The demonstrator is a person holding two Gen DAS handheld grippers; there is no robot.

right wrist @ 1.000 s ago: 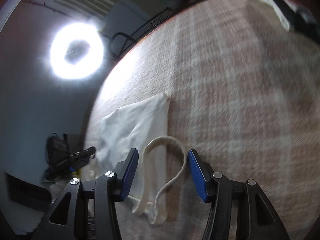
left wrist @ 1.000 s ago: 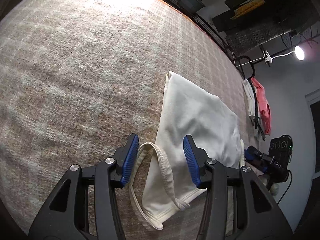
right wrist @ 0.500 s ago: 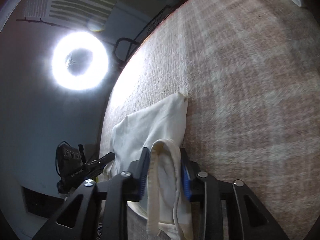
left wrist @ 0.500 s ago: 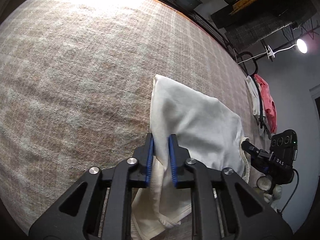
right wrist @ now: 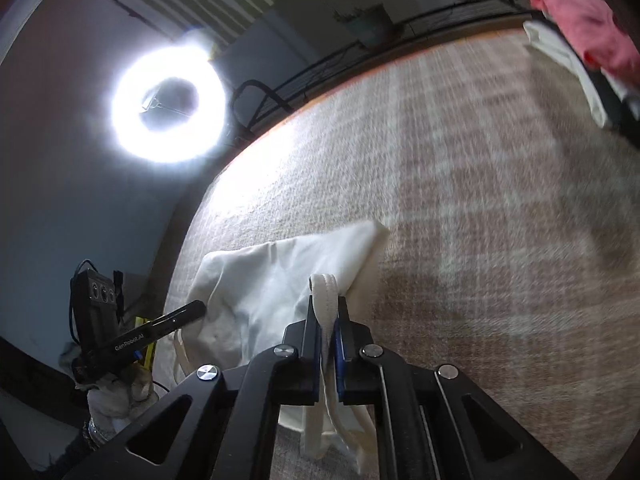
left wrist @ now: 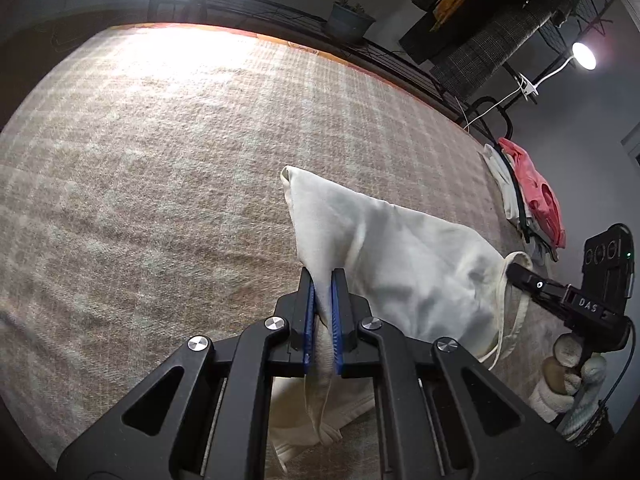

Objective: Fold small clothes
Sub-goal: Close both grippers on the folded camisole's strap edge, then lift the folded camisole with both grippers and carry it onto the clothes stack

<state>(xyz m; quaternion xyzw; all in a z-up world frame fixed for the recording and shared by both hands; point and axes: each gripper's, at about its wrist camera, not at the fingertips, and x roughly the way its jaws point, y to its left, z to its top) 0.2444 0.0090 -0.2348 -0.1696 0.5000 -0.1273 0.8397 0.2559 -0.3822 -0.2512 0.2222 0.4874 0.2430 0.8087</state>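
A cream sleeveless top point(left wrist: 404, 252) lies on a beige checked blanket point(left wrist: 160, 168), its near end raised off it. My left gripper point(left wrist: 323, 300) is shut on one shoulder strap of the top. My right gripper point(right wrist: 329, 320) is shut on the other strap point(right wrist: 324, 292), whose folded band sticks up between the pads. The top also shows in the right wrist view point(right wrist: 280, 280). Each gripper appears in the other's view: the right one point(left wrist: 560, 300) at the top's far strap, the left one point(right wrist: 160, 324) at the left edge.
A pile of clothes with a pink garment point(left wrist: 536, 196) on top lies at the blanket's far right edge, also in the right wrist view point(right wrist: 588, 28). A ring light point(right wrist: 168, 104), a potted plant point(left wrist: 348, 20) and a lamp point(left wrist: 582, 56) stand beyond the blanket.
Both grippers closed on the shoulder straps and lifted them; the near end of the top has risen off the blanket and both views have tilted up.
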